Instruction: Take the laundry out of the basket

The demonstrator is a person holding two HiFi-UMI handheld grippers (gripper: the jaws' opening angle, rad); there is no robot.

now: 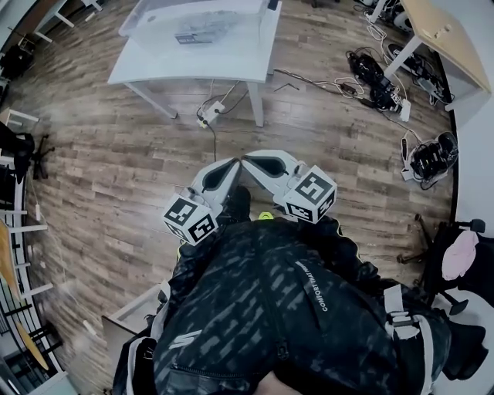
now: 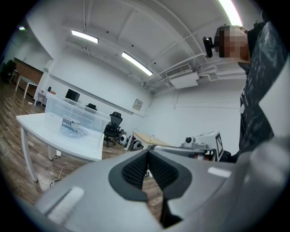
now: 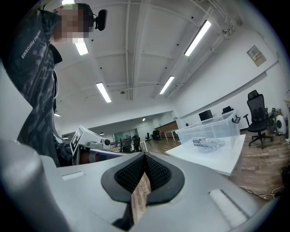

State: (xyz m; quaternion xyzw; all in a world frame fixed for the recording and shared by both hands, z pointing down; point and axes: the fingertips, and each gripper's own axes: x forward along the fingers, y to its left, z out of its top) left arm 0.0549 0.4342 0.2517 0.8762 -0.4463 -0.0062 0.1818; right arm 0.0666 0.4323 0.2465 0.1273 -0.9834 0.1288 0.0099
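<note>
A clear plastic bin (image 1: 193, 21) stands on a white table (image 1: 154, 65) across the room, with a small pale bundle and a label inside it. The same bin shows in the left gripper view (image 2: 77, 120) and in the right gripper view (image 3: 210, 132). I hold both grippers close to my chest, over my dark patterned jacket (image 1: 270, 308), far from the table. My left gripper (image 1: 235, 163) is shut with nothing between its pads (image 2: 136, 170). My right gripper (image 1: 248, 160) is also shut and empty, its pads (image 3: 156, 172) meeting at the tip. The two tips nearly touch each other.
Wood floor lies between me and the table. A power strip with cables (image 1: 210, 114) sits under the table's near edge. Cables and gear (image 1: 378, 77) litter the floor at the right, near a wooden desk (image 1: 448, 35). A black office chair (image 2: 113, 124) stands beyond the table.
</note>
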